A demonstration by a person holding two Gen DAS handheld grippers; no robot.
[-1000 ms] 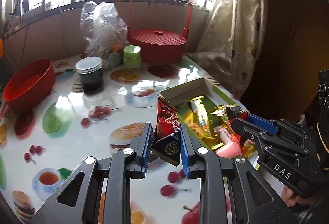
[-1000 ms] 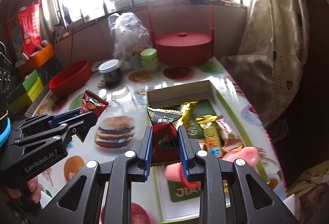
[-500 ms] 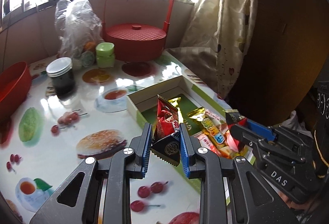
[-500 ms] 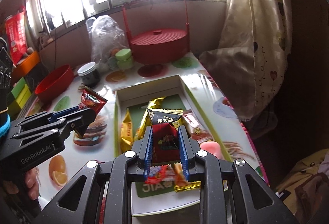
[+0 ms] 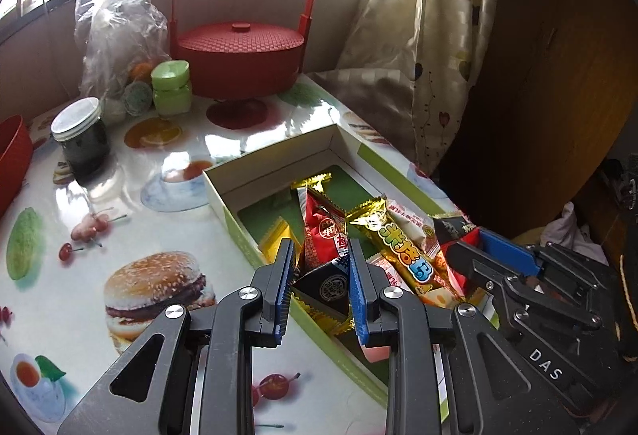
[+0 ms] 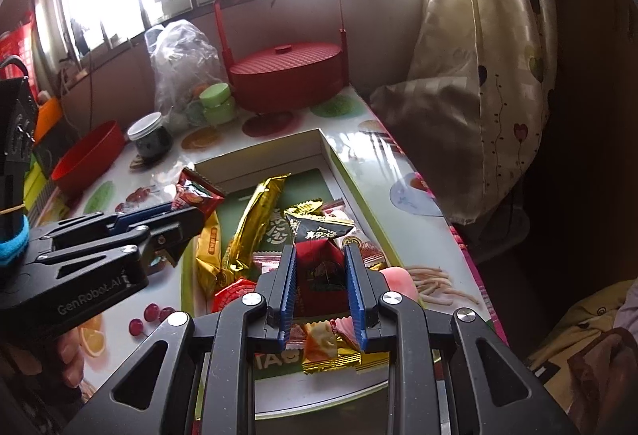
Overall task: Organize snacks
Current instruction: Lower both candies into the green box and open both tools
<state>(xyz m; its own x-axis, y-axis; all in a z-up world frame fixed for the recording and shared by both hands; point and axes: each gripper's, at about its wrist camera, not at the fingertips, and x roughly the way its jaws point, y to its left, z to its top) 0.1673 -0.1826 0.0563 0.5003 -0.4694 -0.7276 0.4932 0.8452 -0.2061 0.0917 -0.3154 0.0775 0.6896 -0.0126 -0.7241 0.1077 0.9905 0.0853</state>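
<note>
Both claws are clamped on packets: my left gripper [image 5: 321,285] pinches a red-and-black snack packet [image 5: 325,255], my right gripper [image 6: 321,285] a dark red one [image 6: 321,271]. Each hangs over the open box [image 6: 359,191], whose bare floor lies toward twelve o'clock, its long axis running that way too.

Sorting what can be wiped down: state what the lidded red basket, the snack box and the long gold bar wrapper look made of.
Lidded red basket: probably moulded plastic, going by its uniform colour and fine woven-pattern lid; matte.
Snack box: likely cardboard, with thin, flat walls, plain pale inside and printed green outside.
Long gold bar wrapper: metallised foil film, given its crinkles and mirror-bright glints.
</note>
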